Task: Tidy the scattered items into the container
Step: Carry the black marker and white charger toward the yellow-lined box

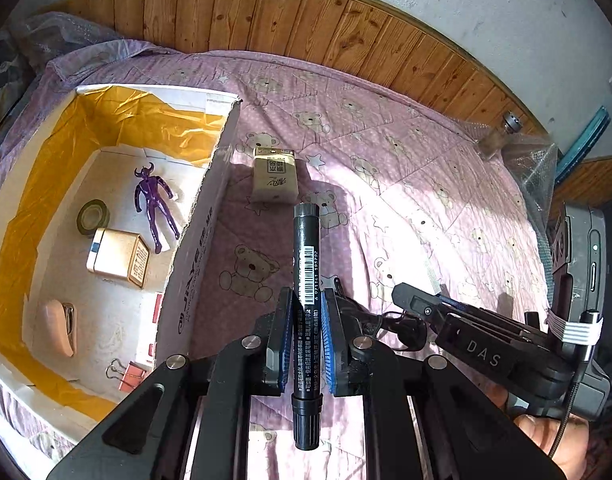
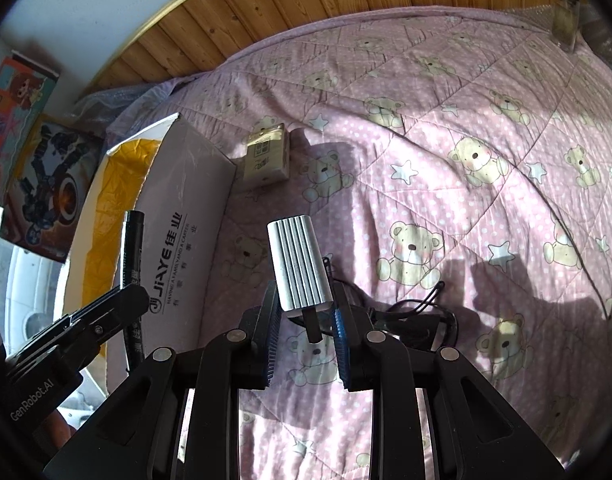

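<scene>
My left gripper (image 1: 306, 320) is shut on a black marker (image 1: 306, 264), held upright just right of the open cardboard box (image 1: 202, 216). In the right wrist view the same marker (image 2: 133, 248) stands beside the box wall (image 2: 182, 248). My right gripper (image 2: 306, 312) is shut on a white ribbed charger-like block (image 2: 300, 268) above the pink quilt. A tissue pack (image 1: 274, 176) lies on the quilt next to the box's far corner, also seen as a tissue pack (image 2: 266, 158) in the right wrist view. Inside the box lie a purple figure (image 1: 154, 200), a tape roll (image 1: 92, 218), a small carton (image 1: 118, 256), a pink stapler (image 1: 60, 326) and a binder clip (image 1: 126, 374).
A pink bear-print quilt (image 2: 445, 152) covers the bed, with wooden panelling (image 1: 266, 16) behind it. A glass jar (image 2: 565, 16) stands at the far right corner. A black cable (image 2: 417, 316) lies on the quilt under my right gripper. Toy boxes (image 2: 38, 184) lean at the left.
</scene>
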A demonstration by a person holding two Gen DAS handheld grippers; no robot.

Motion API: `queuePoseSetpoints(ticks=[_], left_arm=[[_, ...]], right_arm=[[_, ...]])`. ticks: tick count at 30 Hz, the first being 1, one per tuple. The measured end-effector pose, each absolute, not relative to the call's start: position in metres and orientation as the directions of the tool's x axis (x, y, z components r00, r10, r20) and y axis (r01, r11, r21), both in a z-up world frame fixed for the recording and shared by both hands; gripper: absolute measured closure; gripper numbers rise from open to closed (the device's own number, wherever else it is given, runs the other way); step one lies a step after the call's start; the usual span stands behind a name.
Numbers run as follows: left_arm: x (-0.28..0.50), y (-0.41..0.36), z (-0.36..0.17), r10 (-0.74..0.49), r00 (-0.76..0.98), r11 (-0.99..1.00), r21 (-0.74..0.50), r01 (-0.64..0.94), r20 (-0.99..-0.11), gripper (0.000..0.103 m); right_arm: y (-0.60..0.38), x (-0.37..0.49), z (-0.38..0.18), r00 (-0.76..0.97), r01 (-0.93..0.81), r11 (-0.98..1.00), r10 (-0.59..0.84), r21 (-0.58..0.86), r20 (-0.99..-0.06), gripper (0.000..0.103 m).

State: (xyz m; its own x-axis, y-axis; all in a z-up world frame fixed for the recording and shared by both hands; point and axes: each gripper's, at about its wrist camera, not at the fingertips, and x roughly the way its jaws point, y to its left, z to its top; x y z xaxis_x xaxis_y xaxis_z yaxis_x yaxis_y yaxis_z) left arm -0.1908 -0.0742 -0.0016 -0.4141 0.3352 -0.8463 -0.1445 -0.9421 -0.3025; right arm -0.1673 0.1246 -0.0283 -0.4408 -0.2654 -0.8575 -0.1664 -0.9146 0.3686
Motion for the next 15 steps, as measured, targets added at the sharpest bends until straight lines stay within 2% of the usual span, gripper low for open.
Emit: queuePoseSetpoints(ticks=[15], left_arm=[[-0.169,-0.135,0.017,0.334,-0.474,-0.934,-0.355,-0.049,-0.815,0.089]], right_arm=[[0.087,-0.161,-0.003,-0.446,-0.065,-0.935,-0.286,0.350,-0.848,0.078]])
